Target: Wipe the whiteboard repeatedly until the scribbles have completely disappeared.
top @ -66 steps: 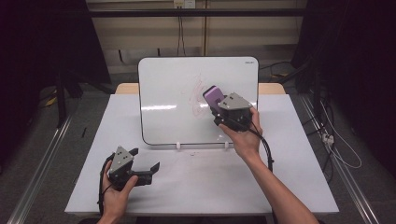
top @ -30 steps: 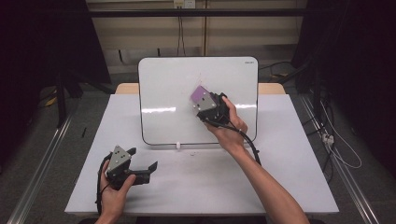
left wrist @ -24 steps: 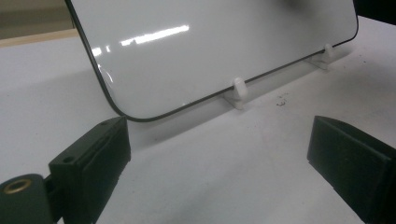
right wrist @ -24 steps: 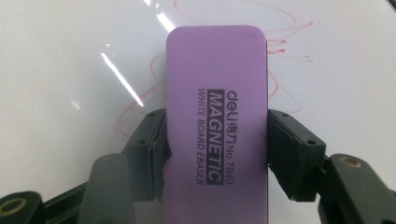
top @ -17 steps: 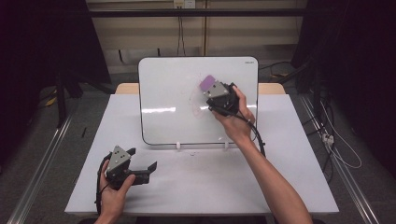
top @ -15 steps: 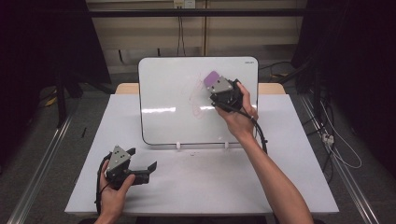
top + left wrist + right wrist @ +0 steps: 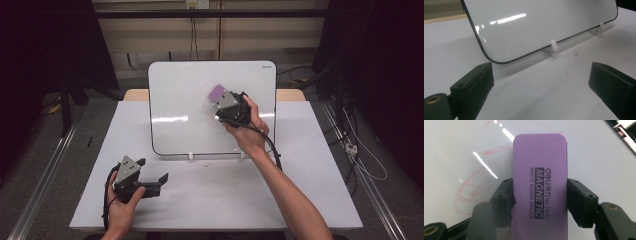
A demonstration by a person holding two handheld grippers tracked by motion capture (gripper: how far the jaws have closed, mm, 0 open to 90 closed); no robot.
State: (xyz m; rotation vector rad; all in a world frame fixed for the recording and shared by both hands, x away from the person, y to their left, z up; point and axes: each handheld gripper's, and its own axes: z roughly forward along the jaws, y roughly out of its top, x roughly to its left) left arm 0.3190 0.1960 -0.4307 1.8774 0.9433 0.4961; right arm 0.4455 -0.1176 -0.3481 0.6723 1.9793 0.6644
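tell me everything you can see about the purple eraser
The eraser is a flat purple block with rounded corners, plastic by its look. Dark print on its back reads "deli", "MAGNETIC", "WHITE BOARD ERASER" and "No.7840". The right gripper clamps it by its long sides, one black jaw on each. It is held up at the whiteboard, on the board's upper right part, next to faint red scribbles. Its wiping face is hidden.

Bright overhead light, glare streaks on whiteboard (image 7: 190, 115), dark surroundings
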